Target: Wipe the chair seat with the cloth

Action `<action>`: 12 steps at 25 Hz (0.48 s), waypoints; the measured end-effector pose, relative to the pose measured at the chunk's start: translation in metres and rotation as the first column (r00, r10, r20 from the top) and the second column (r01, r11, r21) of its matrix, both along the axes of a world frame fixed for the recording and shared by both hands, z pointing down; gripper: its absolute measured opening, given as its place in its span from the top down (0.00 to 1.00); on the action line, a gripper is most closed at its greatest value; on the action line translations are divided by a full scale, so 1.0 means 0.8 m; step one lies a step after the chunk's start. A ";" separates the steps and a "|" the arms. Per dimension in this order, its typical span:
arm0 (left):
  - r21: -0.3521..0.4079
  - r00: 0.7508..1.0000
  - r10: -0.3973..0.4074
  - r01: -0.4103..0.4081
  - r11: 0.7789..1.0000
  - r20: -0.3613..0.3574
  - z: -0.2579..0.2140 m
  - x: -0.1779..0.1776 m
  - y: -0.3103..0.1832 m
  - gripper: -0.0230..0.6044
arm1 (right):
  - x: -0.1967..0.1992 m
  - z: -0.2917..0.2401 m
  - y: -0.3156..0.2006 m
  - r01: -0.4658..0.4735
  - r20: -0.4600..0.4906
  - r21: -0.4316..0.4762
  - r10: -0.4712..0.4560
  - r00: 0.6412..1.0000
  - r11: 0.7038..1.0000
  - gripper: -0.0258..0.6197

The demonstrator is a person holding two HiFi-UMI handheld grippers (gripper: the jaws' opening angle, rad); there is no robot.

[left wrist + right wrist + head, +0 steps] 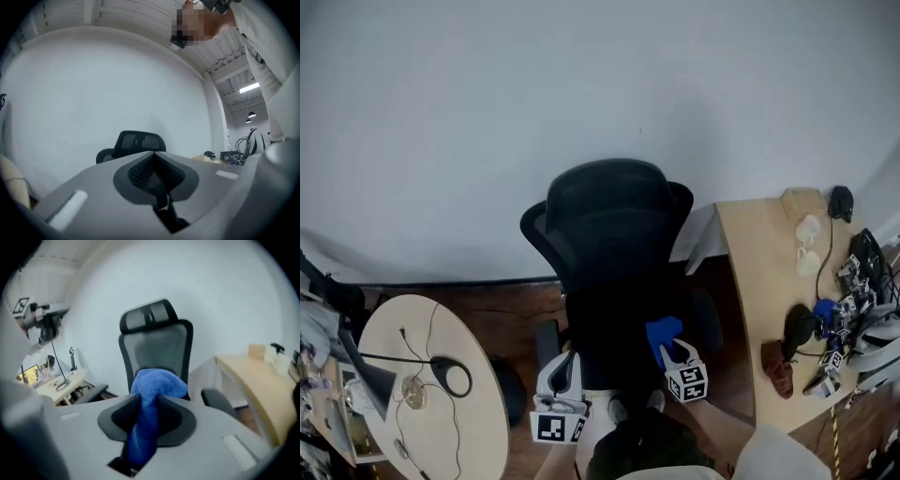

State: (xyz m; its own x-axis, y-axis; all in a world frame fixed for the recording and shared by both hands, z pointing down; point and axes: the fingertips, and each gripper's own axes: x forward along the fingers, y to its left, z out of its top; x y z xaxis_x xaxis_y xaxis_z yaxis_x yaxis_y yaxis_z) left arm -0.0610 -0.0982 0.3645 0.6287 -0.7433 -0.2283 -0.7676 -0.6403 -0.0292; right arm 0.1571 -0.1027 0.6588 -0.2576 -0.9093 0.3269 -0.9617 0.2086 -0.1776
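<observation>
no readable text, labels, numbers

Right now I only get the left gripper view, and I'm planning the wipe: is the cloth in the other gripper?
Observer: Yes. The right gripper is shut on the blue cloth, a bunch bulging past its jaws.
Operator: Is it on the seat?
Observer: It is over the chair seat, front right; the head view cannot settle contact.
Operator: And my gripper?
Observer: The left gripper sits at the seat's front left edge.
</observation>
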 end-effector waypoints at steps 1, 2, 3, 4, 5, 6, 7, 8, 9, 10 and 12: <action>0.013 1.000 -0.008 0.008 1.000 0.002 -0.029 -0.004 0.011 0.92 | -0.008 -0.077 0.008 0.011 0.005 0.075 -0.011 1.000 0.997 0.82; 0.026 1.000 -0.015 0.015 1.000 0.003 -0.054 -0.006 0.023 0.92 | -0.013 -0.151 0.020 0.019 0.007 0.151 -0.020 1.000 0.988 0.82; 0.039 1.000 -0.024 0.024 0.999 0.004 -0.075 -0.008 0.036 0.92 | -0.015 -0.218 0.033 0.027 -0.002 0.242 -0.027 1.000 0.970 0.82; 0.053 0.999 -0.032 0.032 0.998 0.003 -0.094 -0.010 0.048 0.92 | -0.017 -0.279 0.048 0.038 -0.026 0.337 -0.031 0.999 0.941 0.82; 0.068 0.999 -0.039 0.039 0.997 -0.001 -0.111 -0.013 0.062 0.92 | -0.020 -0.336 0.068 0.052 -0.063 0.427 -0.028 0.998 0.903 0.82; 0.084 0.999 -0.046 0.046 0.995 -0.008 -0.130 -0.016 0.077 0.92 | -0.025 -0.389 0.092 0.072 -0.105 0.507 -0.021 0.994 0.859 0.82; 0.103 0.999 -0.051 0.052 0.993 -0.016 -0.150 -0.018 0.097 0.92 | -0.030 -0.439 0.120 0.092 -0.137 0.573 -0.016 0.991 0.814 0.82; 0.124 0.998 -0.053 0.055 0.991 -0.021 -0.174 -0.017 0.118 0.92 | -0.030 -0.486 0.151 0.101 -0.143 0.624 -0.013 0.990 0.775 0.82; 0.145 0.998 -0.051 0.054 0.988 -0.021 -0.201 -0.013 0.141 0.92 | -0.025 -0.530 0.182 0.095 -0.129 0.661 -0.013 0.992 0.744 0.82; 0.164 0.999 -0.047 0.049 0.985 -0.016 -0.228 -0.007 0.161 0.92 | -0.018 -0.570 0.210 0.083 -0.110 0.689 -0.009 0.994 0.720 0.82; 0.198 0.999 -0.039 0.040 0.979 -0.010 -0.251 0.000 0.192 0.92 | -0.007 -0.609 0.255 0.066 -0.105 0.733 0.017 0.994 0.678 0.82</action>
State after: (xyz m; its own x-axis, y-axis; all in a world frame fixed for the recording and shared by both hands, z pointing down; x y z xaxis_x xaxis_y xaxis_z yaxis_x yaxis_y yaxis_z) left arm -0.0609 0.0554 0.1635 0.5978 -0.7071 -0.3777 -0.7927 -0.5914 -0.1475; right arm 0.1513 0.1014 0.1718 -0.2886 -0.8608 -0.4191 -0.9574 0.2554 0.1346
